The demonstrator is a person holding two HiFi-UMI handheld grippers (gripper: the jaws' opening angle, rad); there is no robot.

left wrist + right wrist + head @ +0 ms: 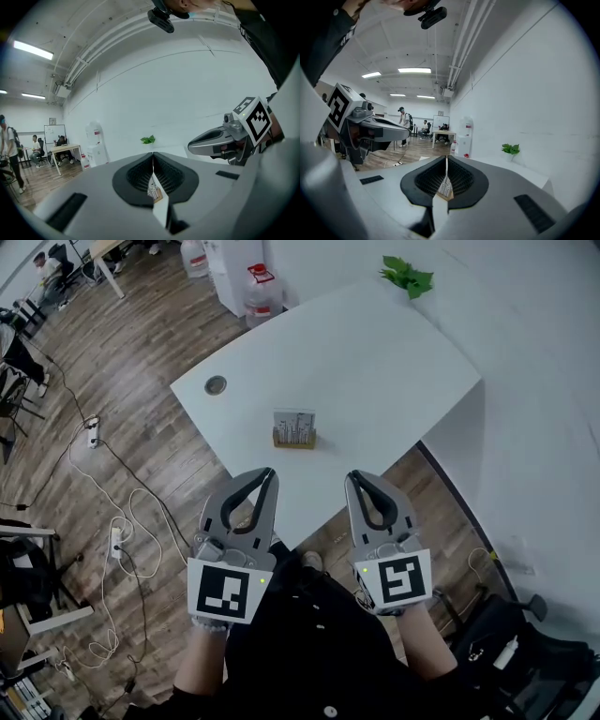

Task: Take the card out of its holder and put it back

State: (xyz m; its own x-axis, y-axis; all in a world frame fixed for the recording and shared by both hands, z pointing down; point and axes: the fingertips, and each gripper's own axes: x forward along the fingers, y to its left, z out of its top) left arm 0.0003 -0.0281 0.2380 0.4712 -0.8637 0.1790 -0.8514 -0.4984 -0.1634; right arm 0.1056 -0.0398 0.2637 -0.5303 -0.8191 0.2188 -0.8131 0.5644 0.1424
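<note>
Card (pixel 294 422) stands upright in its wooden holder (pixel 294 440) near the middle of the white bench (pixel 375 362), ahead of me. My left gripper (pixel 266 474) has its jaws pressed together with nothing between them. My right gripper (pixel 355 477) is closed and empty too. Both hover over the bench's near edge, well apart from the holder.

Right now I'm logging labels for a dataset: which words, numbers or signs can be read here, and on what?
No text is legible.
On the card in its holder: dark print, too small.
On the left gripper and right gripper: black-and-white square patterns, no letters.
On the water bottle: red label, blurred.
</note>
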